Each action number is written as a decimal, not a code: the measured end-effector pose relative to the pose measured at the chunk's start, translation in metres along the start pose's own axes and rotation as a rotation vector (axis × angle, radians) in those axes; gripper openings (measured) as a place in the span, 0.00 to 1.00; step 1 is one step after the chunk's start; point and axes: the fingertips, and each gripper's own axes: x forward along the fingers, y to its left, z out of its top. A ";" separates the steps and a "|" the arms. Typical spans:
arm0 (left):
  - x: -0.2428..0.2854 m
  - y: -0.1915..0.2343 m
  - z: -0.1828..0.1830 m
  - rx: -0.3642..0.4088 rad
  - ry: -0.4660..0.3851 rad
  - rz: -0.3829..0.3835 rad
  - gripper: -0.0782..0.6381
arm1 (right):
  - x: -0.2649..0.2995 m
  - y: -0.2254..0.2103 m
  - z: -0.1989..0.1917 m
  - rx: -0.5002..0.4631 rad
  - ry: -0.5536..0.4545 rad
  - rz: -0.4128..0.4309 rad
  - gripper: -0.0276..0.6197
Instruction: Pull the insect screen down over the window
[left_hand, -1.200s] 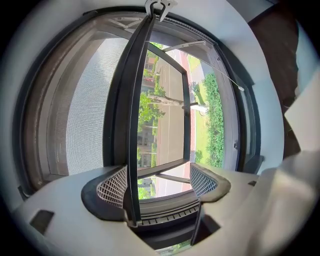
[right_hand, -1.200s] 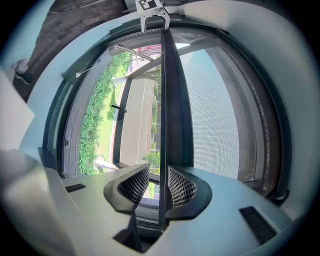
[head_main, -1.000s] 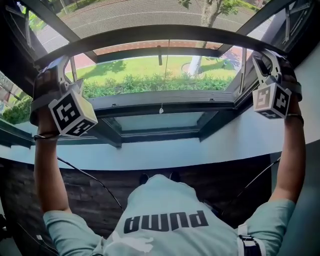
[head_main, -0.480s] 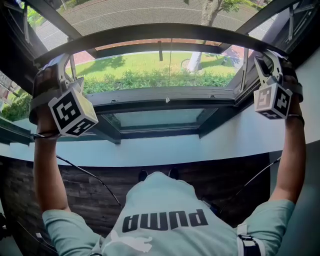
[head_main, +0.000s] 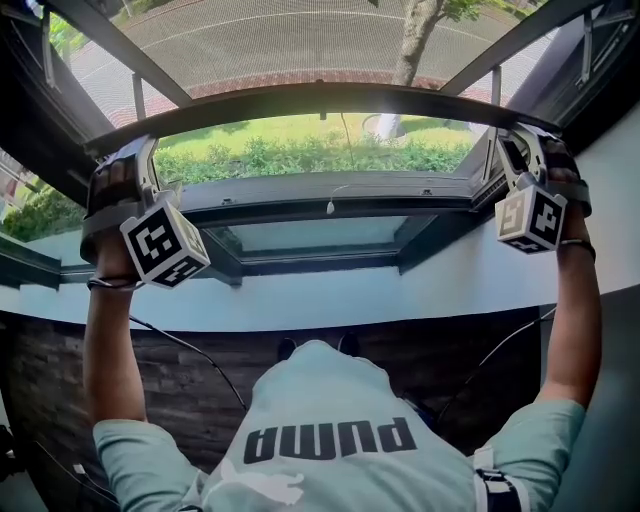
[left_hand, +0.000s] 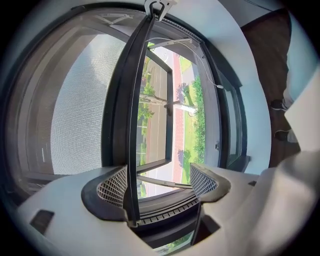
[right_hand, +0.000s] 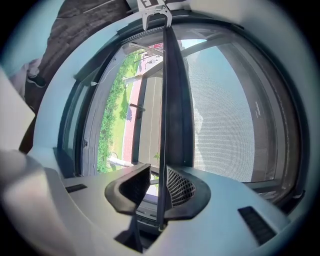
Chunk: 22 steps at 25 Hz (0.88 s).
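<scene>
Window bay (head_main: 330, 188), lawn (head_main: 290, 132) outside: grey mesh insect screen's dark bottom bar (head_main: 330, 97) partway down, mid-pull. Left gripper (left_hand: 159, 181) jaws apart around it; right gripper (right_hand: 157, 185) jaws closing, unclamped. Next: pull evenly to white sill (head_main: 400, 292).

The person's raised arms held the left gripper (head_main: 135, 172) and right gripper (head_main: 520, 160) at opposite ends of the insect screen (head_main: 300, 40)'s dark bar (head_main: 320, 96), the right gripper's jaws closing around it; a hedge (head_main: 320, 155) showed below
</scene>
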 end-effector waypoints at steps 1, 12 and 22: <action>0.000 0.000 0.000 0.000 -0.001 -0.005 0.64 | 0.001 0.000 -0.002 -0.005 0.003 -0.001 0.20; -0.002 -0.004 0.000 0.015 0.003 -0.042 0.64 | 0.006 0.007 -0.020 -0.028 0.030 -0.026 0.16; -0.001 -0.006 0.001 0.011 0.018 -0.013 0.64 | 0.006 0.011 -0.022 -0.015 0.043 -0.037 0.16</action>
